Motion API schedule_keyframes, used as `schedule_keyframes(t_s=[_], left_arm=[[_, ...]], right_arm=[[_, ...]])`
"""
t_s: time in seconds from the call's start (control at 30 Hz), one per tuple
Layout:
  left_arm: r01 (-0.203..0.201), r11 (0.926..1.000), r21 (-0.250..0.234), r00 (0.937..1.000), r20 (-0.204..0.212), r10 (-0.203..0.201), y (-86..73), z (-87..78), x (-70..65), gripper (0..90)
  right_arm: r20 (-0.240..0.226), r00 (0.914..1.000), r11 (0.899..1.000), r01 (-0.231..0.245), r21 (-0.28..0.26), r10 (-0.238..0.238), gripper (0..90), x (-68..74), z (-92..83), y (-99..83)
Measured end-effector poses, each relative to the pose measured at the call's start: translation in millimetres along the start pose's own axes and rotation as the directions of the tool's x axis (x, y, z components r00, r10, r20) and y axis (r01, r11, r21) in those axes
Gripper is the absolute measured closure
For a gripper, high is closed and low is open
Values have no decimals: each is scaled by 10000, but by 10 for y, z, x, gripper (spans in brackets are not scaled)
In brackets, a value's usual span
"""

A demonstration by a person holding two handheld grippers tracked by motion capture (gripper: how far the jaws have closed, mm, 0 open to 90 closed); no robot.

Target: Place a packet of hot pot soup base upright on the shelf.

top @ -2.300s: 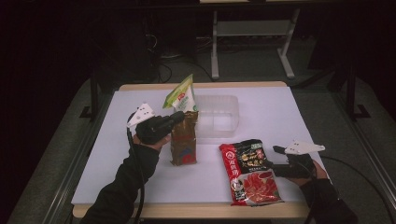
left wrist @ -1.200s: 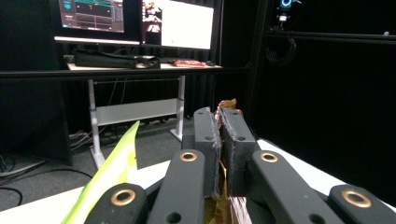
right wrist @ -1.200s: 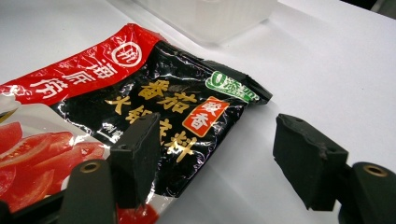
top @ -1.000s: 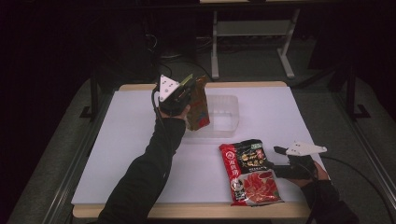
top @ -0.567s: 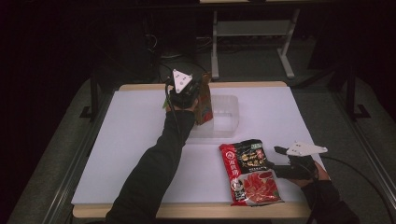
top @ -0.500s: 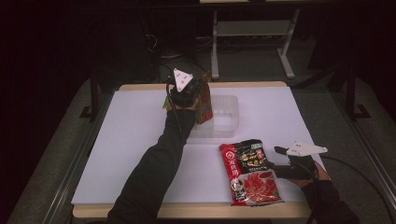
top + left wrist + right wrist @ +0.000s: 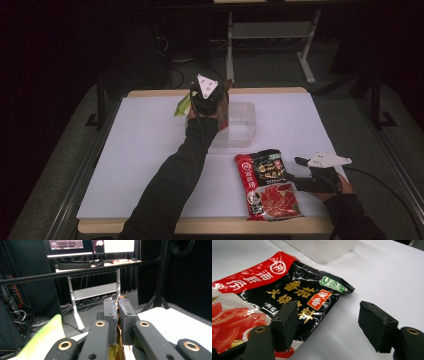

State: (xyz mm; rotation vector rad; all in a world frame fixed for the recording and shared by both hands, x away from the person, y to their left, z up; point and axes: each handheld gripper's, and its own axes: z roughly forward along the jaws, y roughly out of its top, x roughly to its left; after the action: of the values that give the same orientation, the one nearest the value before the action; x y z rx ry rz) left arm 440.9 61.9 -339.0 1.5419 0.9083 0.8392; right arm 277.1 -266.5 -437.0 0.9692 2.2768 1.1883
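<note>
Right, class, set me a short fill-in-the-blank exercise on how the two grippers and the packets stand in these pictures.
1. The left gripper is ____ on the brown packet.
2. The right gripper's jaws are ____.
3. The red and black packet lies ____ on the table.
4. The clear box sits ____ from the person than the red and black packet.

Missing words: shut; open; flat; farther
</note>
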Motion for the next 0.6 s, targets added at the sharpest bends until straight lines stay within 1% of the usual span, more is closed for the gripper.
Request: schedule_keyframes(t_s=[0.03,0.07,0.13,0.2,0.23,0.27,0.33,0.43,0.5,0.53,0.6], left_arm=[[76,10000,41,9999,85,-76,-14,-6,-4,853],[7,9999,101,9999,132,-9,-32,-15,-21,850],[-35,9999,117,9993,363,31,-61,-36,-38,847],[-9,9999,133,9986,529,2,-90,-69,-38,845],[16,10000,32,9976,686,-18,-105,-84,-28,844],[41,10000,4,9974,722,-41,-118,-104,-19,843],[142,9999,31,9944,1049,-145,-137,-129,1,838],[-45,10000,-6,9908,1355,46,-177,-168,8,834],[-146,9993,351,9891,1471,93,-232,-184,33,821],[-117,9993,362,9885,1512,61,-268,-200,51,821],[-5,9998,203,9877,1563,-27,-307,-244,105,820]], right_arm=[[17,10000,10000,-5,20,5,314,0,0,0],[11,10000,10000,2,14,-2,314,1,-1,0],[56,10000,10000,61,6,-61,314,4,-8,1],[66,10000,10000,41,-8,-41,314,2,-8,1],[68,10000,10000,38,14,-38,314,2,-6,0],[74,10000,10000,32,35,-32,314,3,-2,1],[67,10000,10000,57,44,-57,314,6,2,4],[56,9999,9999,113,60,-114,314,15,5,9],[49,9999,9999,99,48,-99,314,21,0,9],[57,9999,9999,94,47,-95,314,20,0,9],[49,9999,9999,110,64,-110,314,17,3,7]])
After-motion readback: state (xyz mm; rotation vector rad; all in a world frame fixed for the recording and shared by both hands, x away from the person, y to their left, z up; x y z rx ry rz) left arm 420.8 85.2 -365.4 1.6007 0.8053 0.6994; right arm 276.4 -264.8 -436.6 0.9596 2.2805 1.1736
